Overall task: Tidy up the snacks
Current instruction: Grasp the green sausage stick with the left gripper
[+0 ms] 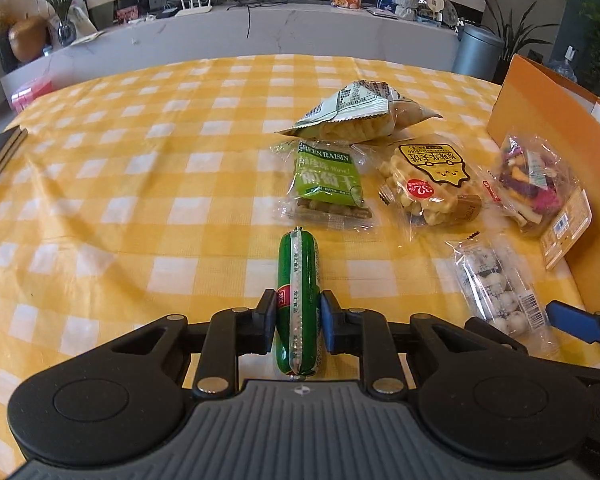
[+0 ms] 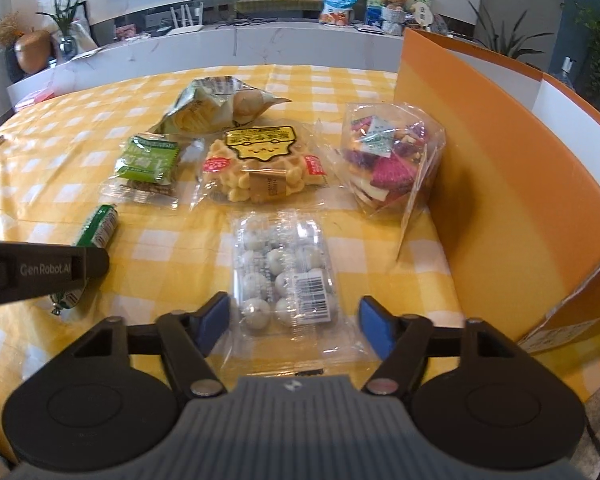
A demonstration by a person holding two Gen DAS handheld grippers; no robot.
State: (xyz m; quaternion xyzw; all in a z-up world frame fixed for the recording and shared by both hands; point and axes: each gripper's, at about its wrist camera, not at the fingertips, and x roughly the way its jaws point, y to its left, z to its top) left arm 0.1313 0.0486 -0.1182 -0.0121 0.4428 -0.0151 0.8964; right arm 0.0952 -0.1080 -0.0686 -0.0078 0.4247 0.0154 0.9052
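On the yellow-checked worktop (image 1: 140, 208): two grasps in preparation.
Left wrist view: left hand-held gripper (image 1: 299, 320) closed on the green plastic-wrapped sausage stick (image 1: 299, 292), long axis pointing ahead. Right wrist view: right hand-held gripper (image 2: 294, 318) wide open, straddling the clear packet of white round candies (image 2: 282, 276); orange cardboard box (image 2: 480, 152) stands close rightward.

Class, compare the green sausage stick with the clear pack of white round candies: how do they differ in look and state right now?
The green sausage stick is one narrow opaque tube; the clear pack of white round candies is wide, flat and see-through, holding many balls. The left gripper is shut on the sausage stick; the right gripper is open, its fingers either side of the candy pack, not clamping it. Both lie on the yellow checked tablecloth.
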